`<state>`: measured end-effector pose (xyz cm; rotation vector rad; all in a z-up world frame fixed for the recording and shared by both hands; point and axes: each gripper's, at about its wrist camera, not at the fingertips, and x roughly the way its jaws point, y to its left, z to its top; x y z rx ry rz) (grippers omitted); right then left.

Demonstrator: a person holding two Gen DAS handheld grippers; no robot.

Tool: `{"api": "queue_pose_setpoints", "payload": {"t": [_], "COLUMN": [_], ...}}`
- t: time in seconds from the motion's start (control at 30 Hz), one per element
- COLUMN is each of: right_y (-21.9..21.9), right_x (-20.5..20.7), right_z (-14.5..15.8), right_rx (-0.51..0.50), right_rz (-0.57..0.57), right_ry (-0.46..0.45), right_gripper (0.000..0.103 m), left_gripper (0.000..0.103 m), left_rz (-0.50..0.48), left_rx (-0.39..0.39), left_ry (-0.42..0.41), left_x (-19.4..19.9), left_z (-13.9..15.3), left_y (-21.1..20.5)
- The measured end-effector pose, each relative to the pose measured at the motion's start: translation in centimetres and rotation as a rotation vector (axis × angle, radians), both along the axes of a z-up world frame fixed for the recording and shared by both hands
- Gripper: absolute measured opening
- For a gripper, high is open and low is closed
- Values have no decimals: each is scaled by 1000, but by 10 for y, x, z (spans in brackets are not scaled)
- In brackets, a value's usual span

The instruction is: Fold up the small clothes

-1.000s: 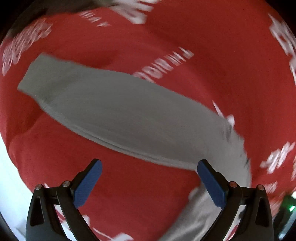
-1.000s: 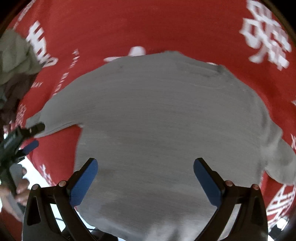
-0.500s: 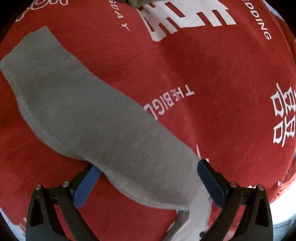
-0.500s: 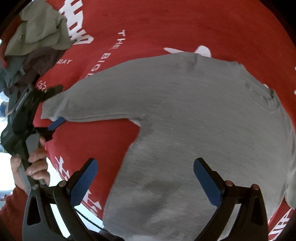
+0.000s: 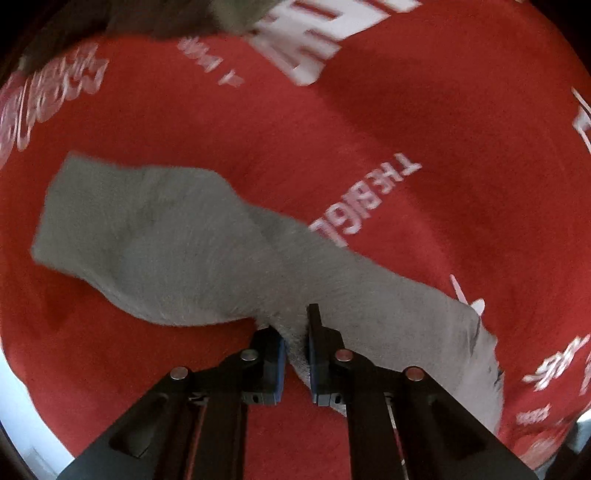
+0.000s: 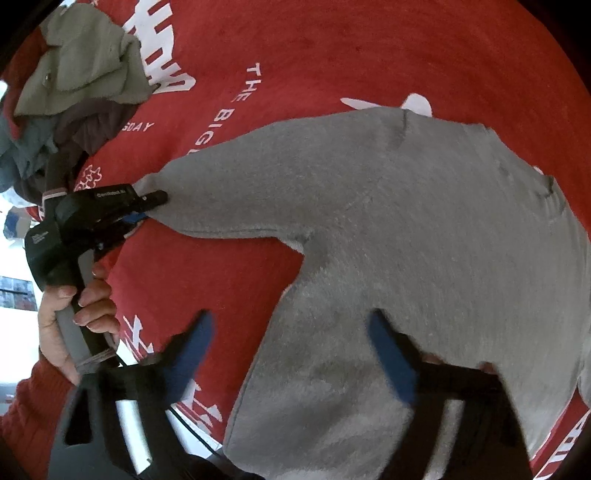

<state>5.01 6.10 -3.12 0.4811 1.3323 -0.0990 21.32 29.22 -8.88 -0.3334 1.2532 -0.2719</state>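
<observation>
A grey sweater (image 6: 424, 240) lies flat on a red cloth (image 6: 369, 55) with white lettering. Its left sleeve (image 5: 177, 251) stretches out to the side. My left gripper (image 5: 295, 350) is shut on the lower edge of that sleeve, partway along it; it also shows in the right wrist view (image 6: 147, 206), pinching the sleeve near the cuff. My right gripper (image 6: 291, 350) is open and blurred, low over the sweater's lower left body, with the hem edge between its fingers.
A heap of other clothes (image 6: 74, 85), green, brown and blue, lies at the far left of the red cloth. It shows blurred at the top of the left wrist view (image 5: 184, 18). The table's white edge (image 5: 14, 406) runs close on the left.
My left gripper has closed on the sleeve edge, which now bunches between its pads. My right gripper has dropped lower toward the hem and its jaws stand a bit narrower.
</observation>
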Motion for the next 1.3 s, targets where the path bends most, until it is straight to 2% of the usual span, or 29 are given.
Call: {"api": "queue_pose_setpoints", "payload": {"t": [0.1,0.2,0.33,0.47,0.6,0.7,0.73,0.8,0.93,1.0,1.03,1.07,1.2,1.23,1.27,1.3], "right_y": [-10,-26,-54,-89,-142,-182,-194,-208,-233,-239,-242,-242,-236,-233,-228,-226], "right_x": [-11,-27,-51,-78,-121,-156,-168,-185,-215,-221,-223,-222,-203,-188,-174,-164], "right_z": [-1,3,8,13,16,6,2,-3,-19,-22,-23,-23,-10,-1,5,10], "right_rx": [15,7,7,0,-25,-3,1,-7,-3,-1,0,0,-30,-59,-77,-90], "right_rz": [-42,-88,-160,-221,-313,-412,-442,-471,-510,-515,-516,-517,-481,-440,-405,-373], "right_ry": [4,-5,-12,-12,-13,12,18,29,61,67,66,64,26,-3,-25,-45], "right_gripper": [70,70,70,70,70,69,69,69,69,69,69,70,70,70,70,70], "left_gripper": [11,11,11,11,11,11,11,11,12,36,60,67,67,67,79,86], "left_rz": [-101,-190,-338,-487,-655,-777,-821,-860,-899,-902,-895,-885,-860,-819,-783,-717], "left_rx": [16,18,8,-8,9,38,59,95,224,242,244,245,260,270,280,299], "left_ry": [-111,-181,-278,-336,-353,-331,-308,-282,-254,-244,-251,-268,-300,-302,-297,-286], "left_x": [-7,-13,-36,-72,-121,-162,-176,-191,-211,-212,-211,-211,-199,-188,-177,-160], "left_z": [35,60,98,119,112,88,72,53,21,19,23,28,55,63,66,68], "left_y": [-20,-47,-104,-175,-252,-309,-329,-349,-370,-368,-363,-358,-328,-310,-299,-281]}}
